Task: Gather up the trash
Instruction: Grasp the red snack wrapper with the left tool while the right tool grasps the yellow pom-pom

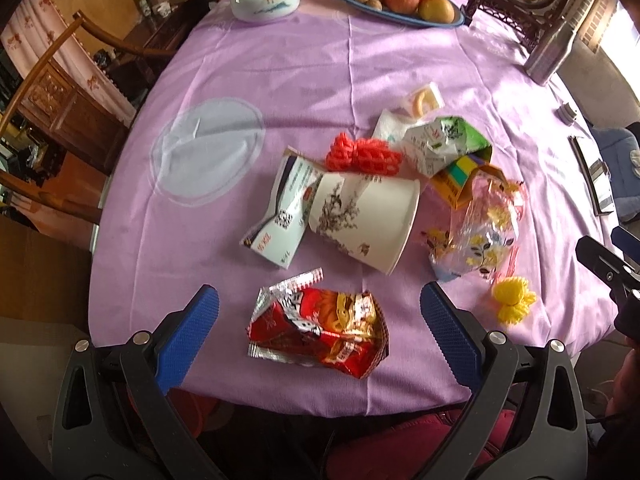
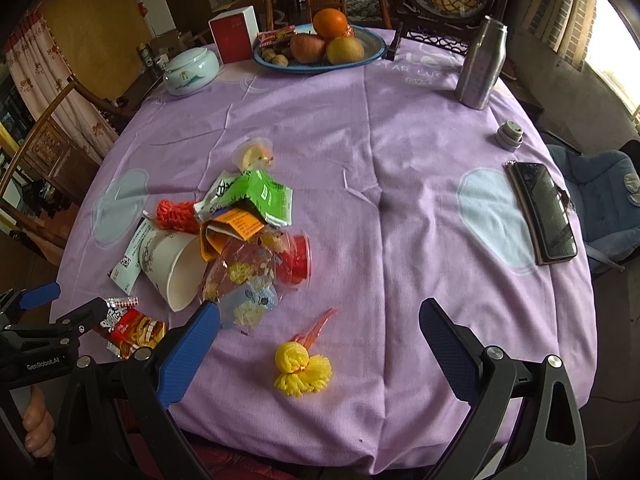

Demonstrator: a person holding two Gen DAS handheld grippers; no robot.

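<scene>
Trash pile on purple worktop (image 2: 400, 128), both grippers empty.
Left gripper (image 1: 319, 312) fingers released around red snack wrapper (image 1: 320, 330); right gripper (image 2: 319, 322) fingers released, yellow foam net (image 2: 302, 370) at 6 o'clock of pile.

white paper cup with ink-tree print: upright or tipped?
Tipped. The white paper cup lies on its side on the purple tablecloth, open mouth sideways, looks empty.

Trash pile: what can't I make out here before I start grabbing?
- Red cup: right view only, blurred behind the clear bag; the paper cup hides it in the left view.
- Orange box: mostly buried under the green carton.
- No bin shows in either view.
</scene>
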